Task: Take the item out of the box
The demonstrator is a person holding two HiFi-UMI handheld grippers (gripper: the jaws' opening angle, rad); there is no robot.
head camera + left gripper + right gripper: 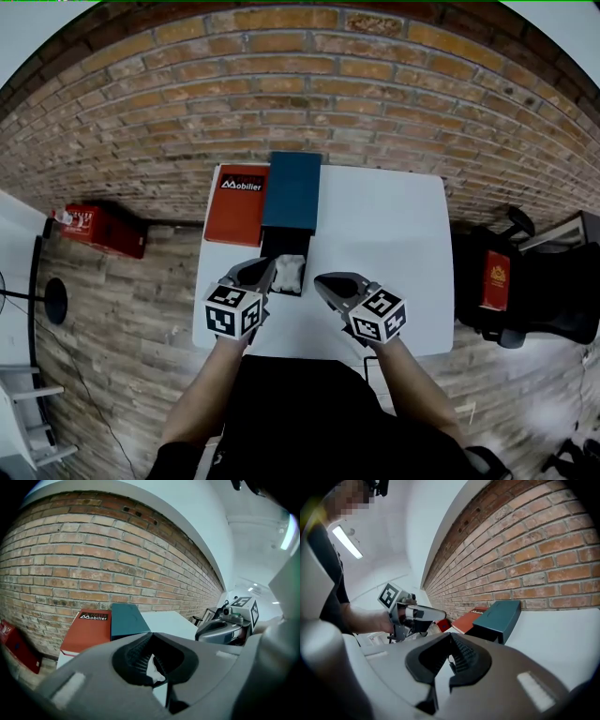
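On the white table [384, 234] lies a black box [270, 246], its open near end showing a crumpled white item [289, 272]. A teal lid [292, 190] covers the box's far half. My left gripper [269, 269] is shut and empty, its tip at the box's left edge beside the item. My right gripper [322, 281] hangs just right of the box, also shut on nothing. In the left gripper view the shut gripper [151, 657] points at the teal lid [126, 618], with the white item [153, 671] showing below. The right gripper view has the gripper [451, 660] facing the teal lid [497, 618].
A red box marked Mobilier [237, 204] lies against the lid's left side. A brick wall [309, 94] backs the table. On the floor stand a red case [103, 230] at the left and a black chair [506, 291] at the right.
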